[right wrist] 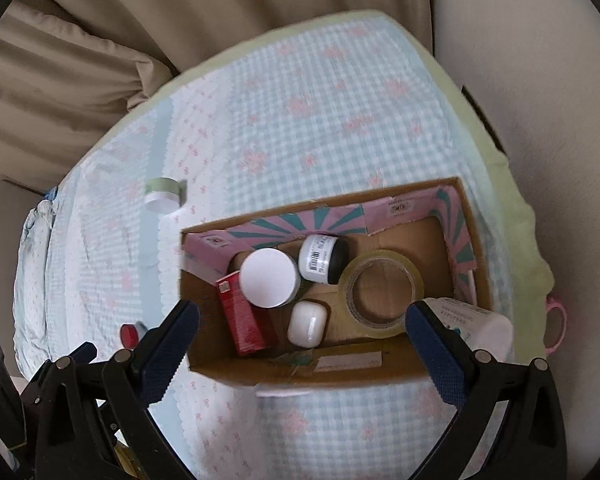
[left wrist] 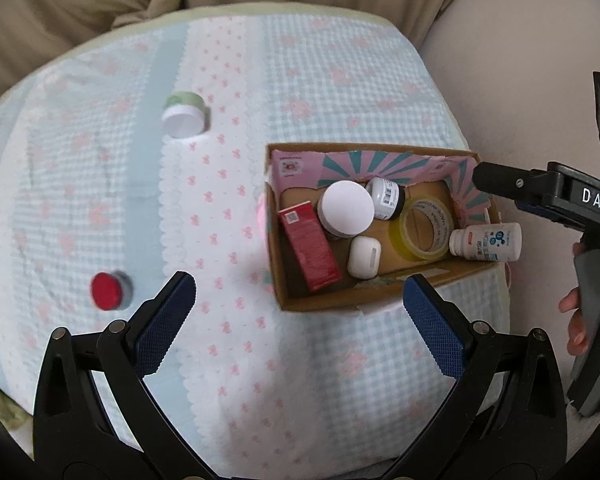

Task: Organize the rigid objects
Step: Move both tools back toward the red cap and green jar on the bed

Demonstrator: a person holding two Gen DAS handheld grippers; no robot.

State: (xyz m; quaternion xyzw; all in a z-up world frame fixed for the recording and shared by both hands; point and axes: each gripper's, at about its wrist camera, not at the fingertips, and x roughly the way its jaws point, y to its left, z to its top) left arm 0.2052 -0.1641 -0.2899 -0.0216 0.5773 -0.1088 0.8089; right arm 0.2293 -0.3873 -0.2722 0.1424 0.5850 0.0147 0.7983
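Gingham-quilted bed [left wrist: 320, 92] carried the box [right wrist: 300, 378]; right claw [right wrist: 302, 322], spread wide, hovered beside the white bottle [left wrist: 486, 242]; releasing lower would likely keep it inside; left claw [left wrist: 298, 298] gaped empty.

Matt cardboard box [left wrist: 364, 300] on quilted cloth [left wrist: 220, 240]; glossy tape roll [left wrist: 422, 226], seemingly plastic white bottle [left wrist: 486, 242].

The left wrist view looks steeply down from left of the cardboard box [left wrist: 374, 216], taking in much open quilt [left wrist: 100, 208] beyond its own spread blue-padded fingers [left wrist: 168, 320]. The right wrist view sits nearer, almost directly above the box [right wrist: 328, 292], facing down and forward toward the curtains [right wrist: 100, 60]. Both share the box, its contents, and the green-lidded jar [left wrist: 183, 114] [right wrist: 163, 195].
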